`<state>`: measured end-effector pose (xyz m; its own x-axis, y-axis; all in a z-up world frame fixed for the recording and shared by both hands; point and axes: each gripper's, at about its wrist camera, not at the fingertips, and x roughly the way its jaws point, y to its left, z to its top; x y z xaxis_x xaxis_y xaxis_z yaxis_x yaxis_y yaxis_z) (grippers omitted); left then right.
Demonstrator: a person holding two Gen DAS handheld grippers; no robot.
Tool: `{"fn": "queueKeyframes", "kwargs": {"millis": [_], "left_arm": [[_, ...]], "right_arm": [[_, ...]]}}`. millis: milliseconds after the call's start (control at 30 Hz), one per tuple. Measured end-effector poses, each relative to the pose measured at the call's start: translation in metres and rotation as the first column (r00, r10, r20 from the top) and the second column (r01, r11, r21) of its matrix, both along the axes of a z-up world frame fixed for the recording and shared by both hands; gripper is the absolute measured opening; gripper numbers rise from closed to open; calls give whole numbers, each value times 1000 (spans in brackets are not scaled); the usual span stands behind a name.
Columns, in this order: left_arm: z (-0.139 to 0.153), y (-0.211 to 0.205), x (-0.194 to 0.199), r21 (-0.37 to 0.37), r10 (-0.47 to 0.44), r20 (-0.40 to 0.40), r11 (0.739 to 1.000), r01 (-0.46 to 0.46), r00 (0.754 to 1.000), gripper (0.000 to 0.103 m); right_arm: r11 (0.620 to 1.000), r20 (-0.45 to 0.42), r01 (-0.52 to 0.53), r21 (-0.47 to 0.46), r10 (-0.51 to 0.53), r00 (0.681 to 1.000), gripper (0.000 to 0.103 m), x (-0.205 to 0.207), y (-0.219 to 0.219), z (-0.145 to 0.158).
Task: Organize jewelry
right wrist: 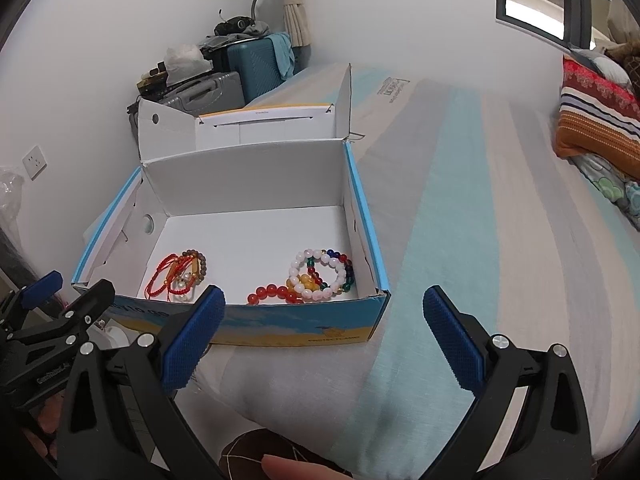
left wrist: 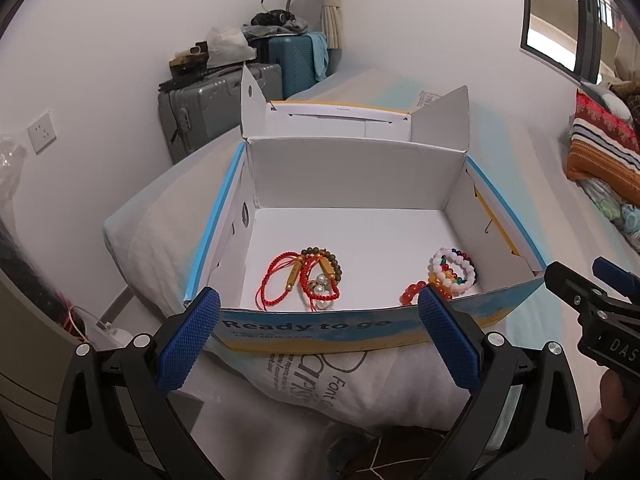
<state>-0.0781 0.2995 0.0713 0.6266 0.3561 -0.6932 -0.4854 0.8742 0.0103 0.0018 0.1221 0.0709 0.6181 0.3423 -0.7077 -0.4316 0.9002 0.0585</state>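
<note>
An open cardboard box (left wrist: 352,184) sits on the bed (right wrist: 460,208), its lid flaps standing up at the far side and its printed blue front wall facing both grippers. Inside on the white floor lie two clusters of jewelry, well apart: toward the left wall, a tangle of red cord bracelets (left wrist: 308,278) mixed with brown wooden beads and a few pearls; toward the right wall, a pile of beaded bracelets (right wrist: 320,276) in white, red, yellow, green and blue, one red strand lying close to the front wall. The left gripper (left wrist: 318,342) hangs just before the box front, fingers spread wide and holding nothing. The right gripper (right wrist: 324,344) hovers beside the box's near right corner, likewise spread and empty. Suitcases (left wrist: 224,96) stand against the wall beyond the bed.
</note>
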Motion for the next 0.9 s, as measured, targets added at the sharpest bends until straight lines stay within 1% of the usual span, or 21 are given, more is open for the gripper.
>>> {"fn": "queueKeyframes", "kwargs": {"millis": [267,433,667,900], "left_arm": [[1,-1,2,12,1,-19,1000,-1,1000,97],[2,-3,3,14,-9,-18,1000,9,1000,97],[0,-1,4,3,-9,-25,1000,9,1000,97],[-1,-3,4,23,-5,-29,1000,5,1000,97]], "right_arm": [[1000,-7,-5,-5,5,1000,95,2,1,-2],[1000,-5,-11,-8,11,1000,95,2,2,-2],[1000,-8,-14,-3,14,1000,95,2,3,-2],[1000,-7,-17,-3,17,1000,95,0,5,-2]]}}
